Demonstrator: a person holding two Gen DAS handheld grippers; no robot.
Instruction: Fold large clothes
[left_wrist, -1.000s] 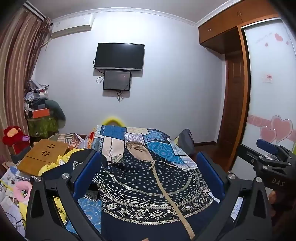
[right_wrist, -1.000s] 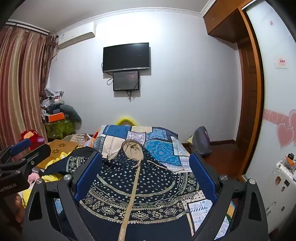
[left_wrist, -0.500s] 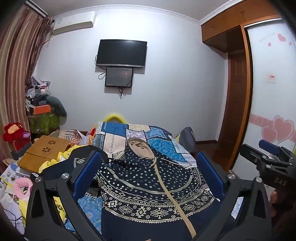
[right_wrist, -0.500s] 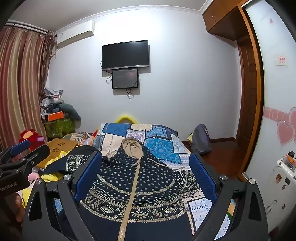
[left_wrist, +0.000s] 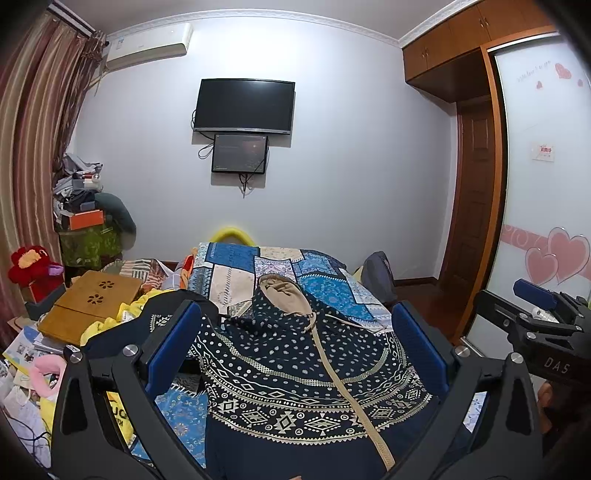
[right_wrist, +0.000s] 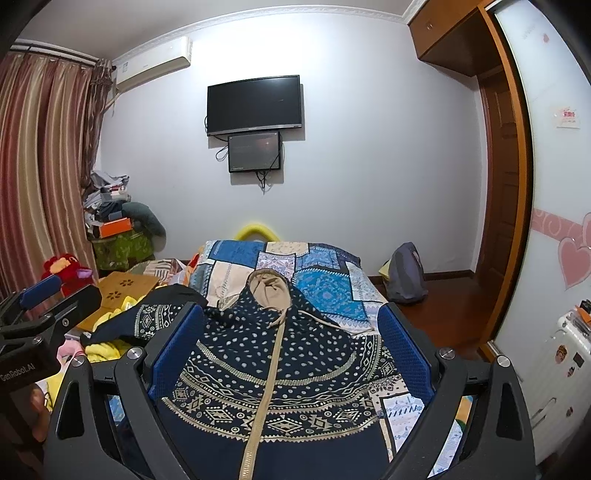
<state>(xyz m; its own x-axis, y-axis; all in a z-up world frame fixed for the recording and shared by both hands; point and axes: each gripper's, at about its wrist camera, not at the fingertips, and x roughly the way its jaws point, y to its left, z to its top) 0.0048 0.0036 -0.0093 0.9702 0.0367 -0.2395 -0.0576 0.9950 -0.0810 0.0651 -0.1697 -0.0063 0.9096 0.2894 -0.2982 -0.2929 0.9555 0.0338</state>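
Both sets of jaws gape wide, gripping nothing: left gripper (left_wrist: 295, 347) and right gripper (right_wrist: 291, 343) hover over the hoodie (left_wrist: 295, 354), which lies zipped and face-up on the bed (left_wrist: 236, 269), likely spread for folding. Its hem runs off-frame; the right sleeve can't be made out.

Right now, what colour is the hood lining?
Tan, on the hooded garment; clearest in the right wrist view.
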